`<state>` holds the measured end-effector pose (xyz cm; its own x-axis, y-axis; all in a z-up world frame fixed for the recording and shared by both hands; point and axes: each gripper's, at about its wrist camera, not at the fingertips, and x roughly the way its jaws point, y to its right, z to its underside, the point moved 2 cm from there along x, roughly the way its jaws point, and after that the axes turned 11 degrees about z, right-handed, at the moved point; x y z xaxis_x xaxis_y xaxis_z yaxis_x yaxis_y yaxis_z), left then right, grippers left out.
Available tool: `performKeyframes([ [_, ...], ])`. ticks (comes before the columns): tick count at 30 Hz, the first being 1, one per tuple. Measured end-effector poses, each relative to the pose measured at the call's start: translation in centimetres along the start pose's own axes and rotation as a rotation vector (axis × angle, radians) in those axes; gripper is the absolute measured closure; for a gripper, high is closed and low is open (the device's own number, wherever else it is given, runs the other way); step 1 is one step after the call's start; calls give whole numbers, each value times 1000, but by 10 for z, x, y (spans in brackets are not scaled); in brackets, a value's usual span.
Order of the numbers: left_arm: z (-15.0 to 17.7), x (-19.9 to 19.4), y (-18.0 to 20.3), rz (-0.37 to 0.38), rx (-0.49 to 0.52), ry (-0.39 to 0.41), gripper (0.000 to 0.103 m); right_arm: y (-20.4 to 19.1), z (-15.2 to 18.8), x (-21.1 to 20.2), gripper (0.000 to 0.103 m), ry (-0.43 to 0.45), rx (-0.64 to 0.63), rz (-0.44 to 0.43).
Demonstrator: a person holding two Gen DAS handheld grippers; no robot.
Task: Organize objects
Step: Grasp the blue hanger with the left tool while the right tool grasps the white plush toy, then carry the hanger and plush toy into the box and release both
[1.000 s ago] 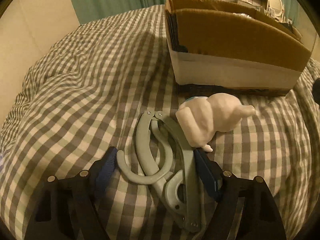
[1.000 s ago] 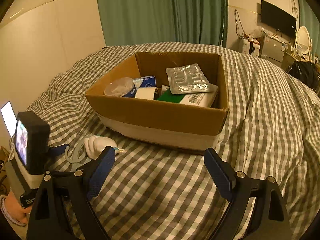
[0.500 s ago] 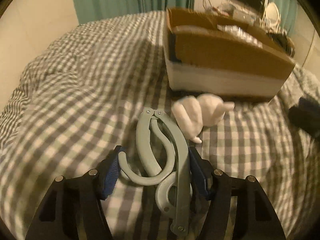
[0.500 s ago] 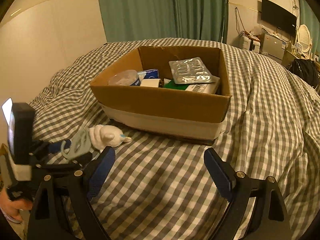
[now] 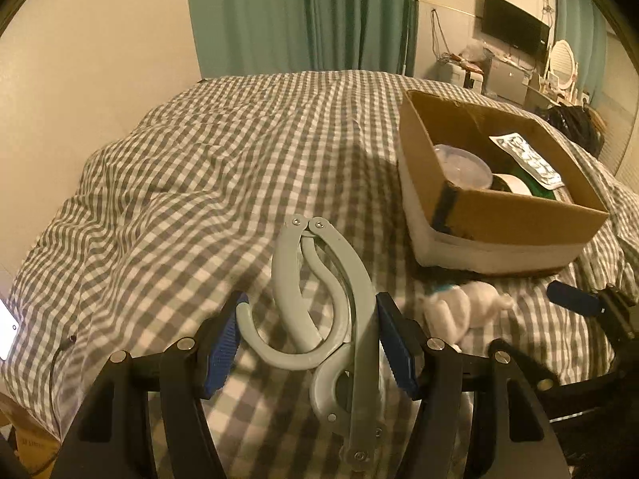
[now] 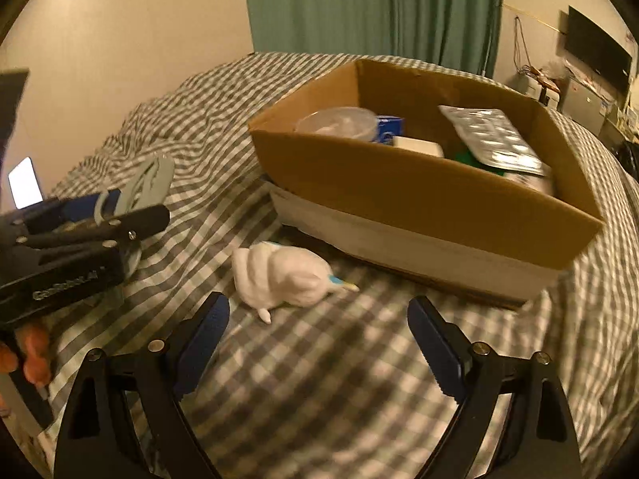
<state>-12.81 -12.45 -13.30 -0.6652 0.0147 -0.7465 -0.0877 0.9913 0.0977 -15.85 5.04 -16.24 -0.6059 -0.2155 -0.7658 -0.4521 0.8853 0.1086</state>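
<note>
My left gripper (image 5: 311, 313) is shut on a grey folding hanger (image 5: 359, 279) and holds it above the checked bedspread. In the right wrist view the left gripper (image 6: 100, 215) hangs at the left with the hanger (image 6: 149, 183) sticking out of it. A white plush toy (image 6: 279, 275) lies on the bed in front of the cardboard box (image 6: 399, 191). My right gripper (image 6: 317, 315) is open just short of the toy, its fingers on either side below it. From the left wrist, the toy (image 5: 459, 311) looks blurred beside the box (image 5: 499, 215).
Inside the box are a silver blister pack (image 6: 491, 135), a clear round lid (image 6: 335, 121), a blue carton (image 6: 389, 127) and a white block. A lit phone screen (image 6: 26, 181) stands at the far left. Green curtains, a TV and a desk are behind.
The left gripper has lifted the hanger off the bed and swung left, so the box now sits to its right. The right gripper has come down and closer to the white toy.
</note>
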Motion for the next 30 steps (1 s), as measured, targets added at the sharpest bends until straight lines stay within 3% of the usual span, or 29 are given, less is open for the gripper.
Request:
performKeyframes([
  [14, 2, 6, -8, 26, -12, -17, 37, -16, -14, 41, 13, -55, -26, 16],
  [16, 2, 5, -6, 21, -11, -17, 37, -14, -13, 34, 21, -47, -25, 8],
  [30, -6, -34, 32, 45, 26, 49, 37, 25, -7, -56, 21, 94, 29, 36],
])
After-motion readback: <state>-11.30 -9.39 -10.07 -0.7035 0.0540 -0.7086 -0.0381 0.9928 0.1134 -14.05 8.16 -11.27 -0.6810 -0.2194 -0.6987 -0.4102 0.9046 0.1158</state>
